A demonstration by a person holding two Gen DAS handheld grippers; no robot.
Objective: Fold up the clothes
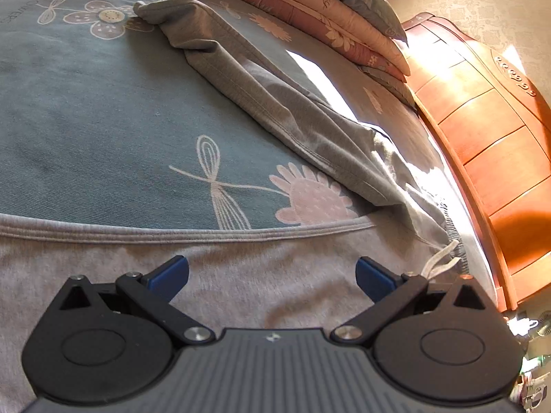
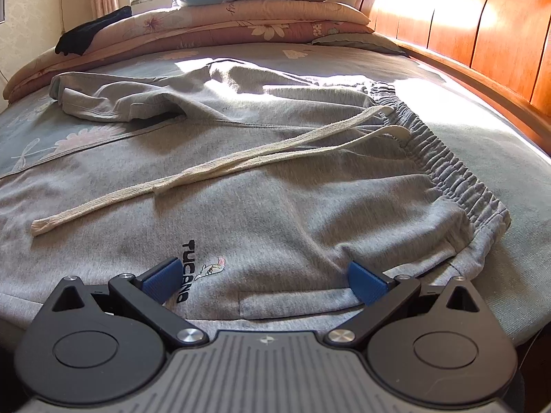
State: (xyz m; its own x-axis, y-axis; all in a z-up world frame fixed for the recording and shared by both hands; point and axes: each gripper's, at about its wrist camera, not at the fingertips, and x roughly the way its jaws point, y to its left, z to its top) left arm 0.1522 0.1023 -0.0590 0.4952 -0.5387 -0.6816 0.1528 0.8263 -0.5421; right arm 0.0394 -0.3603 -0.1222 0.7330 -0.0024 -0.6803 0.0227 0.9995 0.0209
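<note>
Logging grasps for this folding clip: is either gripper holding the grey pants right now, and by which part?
Nothing is held. The left gripper and right gripper are both open above the grey pants.

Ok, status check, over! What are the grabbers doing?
Left gripper and right gripper open, empty. Grey sweatpants unfolded on bed. Drawstring loose across them.

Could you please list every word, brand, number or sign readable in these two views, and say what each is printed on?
"TUCANO": black letters on the grey sweatpants, beside a small bird emblem.
"FLOWERS": pale letters on the blue bedsheet near its far left edge, partly cut off and faint, so only a likely reading.
Script on the folded quilt: too small to read.
No numbers or signs are visible.
</note>
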